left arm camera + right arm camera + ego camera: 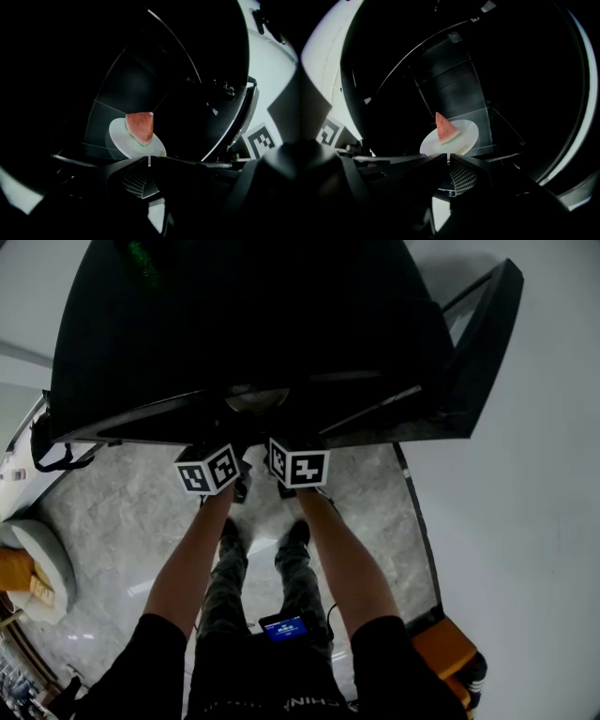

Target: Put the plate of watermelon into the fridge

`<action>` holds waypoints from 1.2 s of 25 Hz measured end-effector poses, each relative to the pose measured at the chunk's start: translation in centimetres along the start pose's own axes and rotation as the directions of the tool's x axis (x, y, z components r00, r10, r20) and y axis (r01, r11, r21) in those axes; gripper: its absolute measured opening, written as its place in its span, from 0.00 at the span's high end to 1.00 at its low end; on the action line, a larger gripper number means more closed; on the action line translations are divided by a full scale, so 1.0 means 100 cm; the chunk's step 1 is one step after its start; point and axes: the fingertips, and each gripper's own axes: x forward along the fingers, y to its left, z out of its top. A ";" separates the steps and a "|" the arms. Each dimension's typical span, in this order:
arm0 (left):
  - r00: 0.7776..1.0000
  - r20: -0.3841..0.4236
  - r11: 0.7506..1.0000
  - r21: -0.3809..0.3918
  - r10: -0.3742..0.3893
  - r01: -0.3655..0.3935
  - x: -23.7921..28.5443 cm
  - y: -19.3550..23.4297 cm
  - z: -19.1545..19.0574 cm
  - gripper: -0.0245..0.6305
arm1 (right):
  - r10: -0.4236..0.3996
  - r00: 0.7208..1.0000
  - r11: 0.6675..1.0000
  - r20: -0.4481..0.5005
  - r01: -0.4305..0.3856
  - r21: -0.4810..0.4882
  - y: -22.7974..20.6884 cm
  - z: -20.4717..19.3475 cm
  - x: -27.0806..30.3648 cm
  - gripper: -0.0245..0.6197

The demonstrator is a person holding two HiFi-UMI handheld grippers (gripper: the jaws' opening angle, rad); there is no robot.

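Note:
A white plate (121, 140) (468, 132) carrying a red watermelon wedge (140, 126) (445, 128) sits inside the dark fridge (253, 324) over a glass shelf (502, 125). My left gripper (149, 160) is closed down on the plate's near rim, with a white sliver showing between its jaws. My right gripper (447, 157) is clamped on the same near rim beside it. In the head view only the two marker cubes, left (208, 470) and right (298, 465), show at the fridge opening. The jaws and plate are hidden there under the fridge top.
The fridge door (487, 343) stands open to the right. A white wall runs along the right side. A round grey stool (37, 559) stands on the marble floor at the left, and an orange object (445, 648) lies at the lower right.

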 end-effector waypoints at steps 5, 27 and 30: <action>1.000 -0.016 0.998 0.053 0.022 -0.021 0.009 0.005 0.009 0.92 | -0.007 1.000 1.000 0.002 0.008 -0.011 -0.002 0.008 0.009 0.91; 0.987 -0.153 0.988 0.134 -0.056 0.077 -0.026 -0.008 0.005 0.93 | 0.007 0.998 0.999 -0.057 -0.005 0.042 0.014 0.021 -0.024 0.91; 0.981 -0.147 0.984 0.105 -0.126 0.142 -0.056 -0.027 0.003 0.93 | 0.033 0.998 0.996 -0.061 -0.027 0.090 0.027 0.018 -0.055 0.92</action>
